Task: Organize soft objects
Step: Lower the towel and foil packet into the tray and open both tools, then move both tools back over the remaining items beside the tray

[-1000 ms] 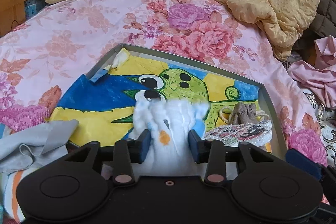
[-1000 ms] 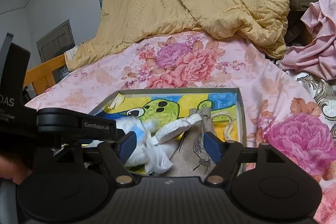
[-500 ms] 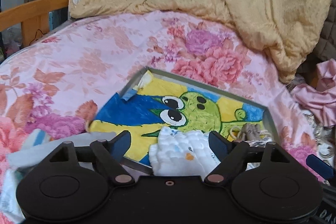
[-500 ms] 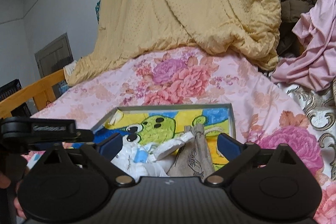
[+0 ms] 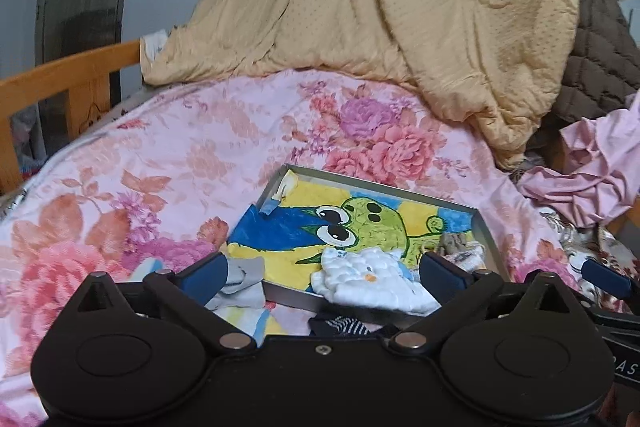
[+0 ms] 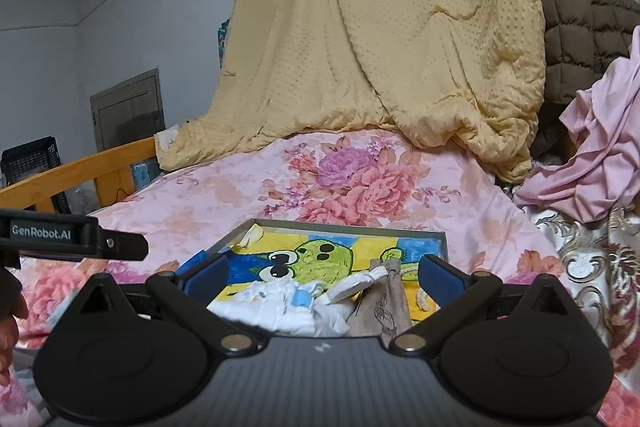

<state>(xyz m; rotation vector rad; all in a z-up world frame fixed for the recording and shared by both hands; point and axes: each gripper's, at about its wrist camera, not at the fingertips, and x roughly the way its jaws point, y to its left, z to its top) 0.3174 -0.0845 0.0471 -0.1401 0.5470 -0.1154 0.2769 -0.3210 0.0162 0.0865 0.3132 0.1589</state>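
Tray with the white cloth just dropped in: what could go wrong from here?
1. The white cloth hangs over the tray's near rim, so it may slide out onto the bedspread.
2. The tray rests on soft bedding and could tip if pressed at an edge.
3. The grey cloth lies beside the left claw's finger; both claws have just opened wide and hold nothing, so it might snag.

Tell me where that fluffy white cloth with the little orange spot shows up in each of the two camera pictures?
Left wrist view: the white cloth lies low and centre-right, at the near edge of the tray.
Right wrist view: the white cloth lies bottom centre, left of the beige pouch; its orange spot is not visible.
Shared landmark: the green cartoon face painted in the tray, just behind the cloth.
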